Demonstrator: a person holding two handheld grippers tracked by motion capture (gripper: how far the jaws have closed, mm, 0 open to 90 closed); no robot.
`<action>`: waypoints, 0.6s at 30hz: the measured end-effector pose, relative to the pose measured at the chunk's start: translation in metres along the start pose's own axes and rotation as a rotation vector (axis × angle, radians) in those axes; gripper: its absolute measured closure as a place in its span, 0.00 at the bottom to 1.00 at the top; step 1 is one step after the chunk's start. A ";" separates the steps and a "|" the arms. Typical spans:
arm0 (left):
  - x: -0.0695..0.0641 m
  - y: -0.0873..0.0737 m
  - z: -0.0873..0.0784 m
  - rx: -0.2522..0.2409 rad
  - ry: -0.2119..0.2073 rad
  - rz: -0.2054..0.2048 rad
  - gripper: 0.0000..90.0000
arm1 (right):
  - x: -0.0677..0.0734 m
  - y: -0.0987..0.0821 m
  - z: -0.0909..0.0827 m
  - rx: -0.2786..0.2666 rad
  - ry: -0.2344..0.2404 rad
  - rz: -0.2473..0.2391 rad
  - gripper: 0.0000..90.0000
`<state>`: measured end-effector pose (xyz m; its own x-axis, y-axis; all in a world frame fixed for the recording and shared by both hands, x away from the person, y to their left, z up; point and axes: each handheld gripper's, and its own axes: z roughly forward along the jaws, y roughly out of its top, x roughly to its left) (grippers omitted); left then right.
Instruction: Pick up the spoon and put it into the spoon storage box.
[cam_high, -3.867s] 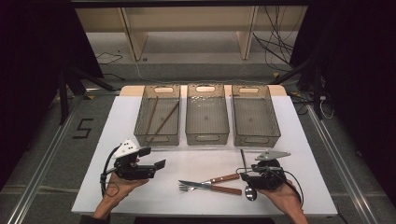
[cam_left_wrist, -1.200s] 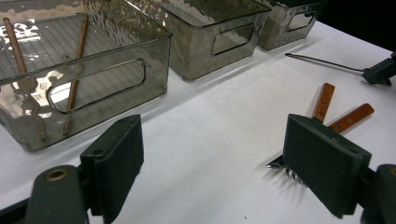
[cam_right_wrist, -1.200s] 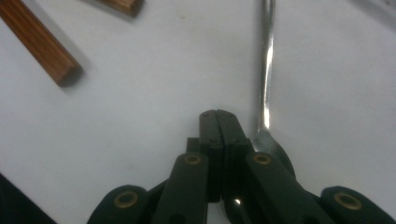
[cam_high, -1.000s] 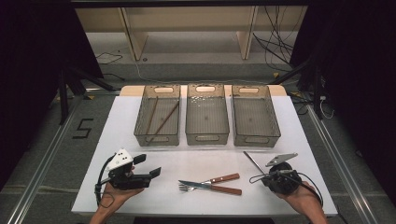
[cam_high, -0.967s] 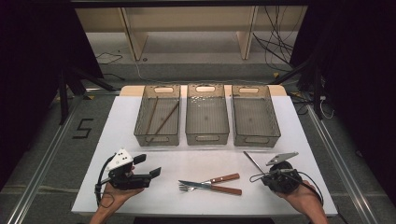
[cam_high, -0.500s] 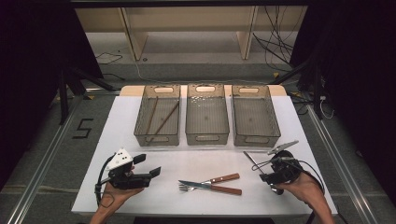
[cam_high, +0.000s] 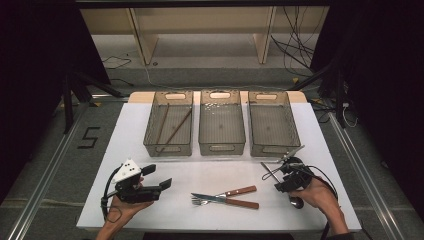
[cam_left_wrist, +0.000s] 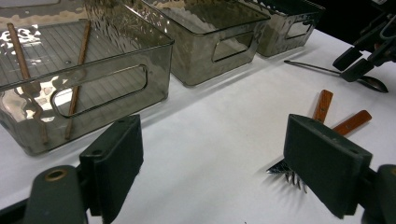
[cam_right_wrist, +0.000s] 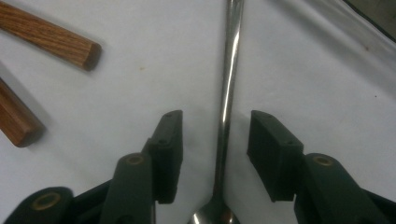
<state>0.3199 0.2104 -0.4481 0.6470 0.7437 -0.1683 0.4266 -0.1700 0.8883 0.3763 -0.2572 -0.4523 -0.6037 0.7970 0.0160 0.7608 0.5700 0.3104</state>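
Just right of fork-and-knife pair (cam_high: 225, 196), spoon (cam_right_wrist: 227, 107) lay flat on white table (cam_high: 210, 170), handle between pads of right gripper (cam_right_wrist: 215, 154), untouched. Jaws had just been narrowing, not yet gripping. Step: pickup. Next: finish squeeze, lift toward a bin, probably. Left gripper (cam_left_wrist: 233, 163) gaped, idle.

A single mark can be read: a large dark digit "5" (cam_high: 90, 137) on the grey floor (cam_high: 55, 150), left of the table (cam_high: 130, 107) in the high view. No lettering, brand or label is legible on the bins, the cutlery or the grippers in any view.
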 end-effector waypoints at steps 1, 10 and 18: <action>0.000 0.000 0.000 0.000 0.000 0.001 0.21 | 0.000 0.001 0.000 0.007 -0.002 -0.006 0.65; -0.001 0.000 0.000 -0.004 0.003 0.008 0.21 | -0.003 0.002 0.004 0.038 -0.020 -0.006 0.78; -0.002 0.000 0.000 -0.002 0.003 0.018 0.21 | 0.002 0.008 0.005 0.076 -0.024 -0.024 0.88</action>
<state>0.3186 0.2095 -0.4477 0.6524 0.7427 -0.1510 0.4138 -0.1822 0.8920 0.3824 -0.2506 -0.4547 -0.6170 0.7869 -0.0141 0.7624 0.6020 0.2374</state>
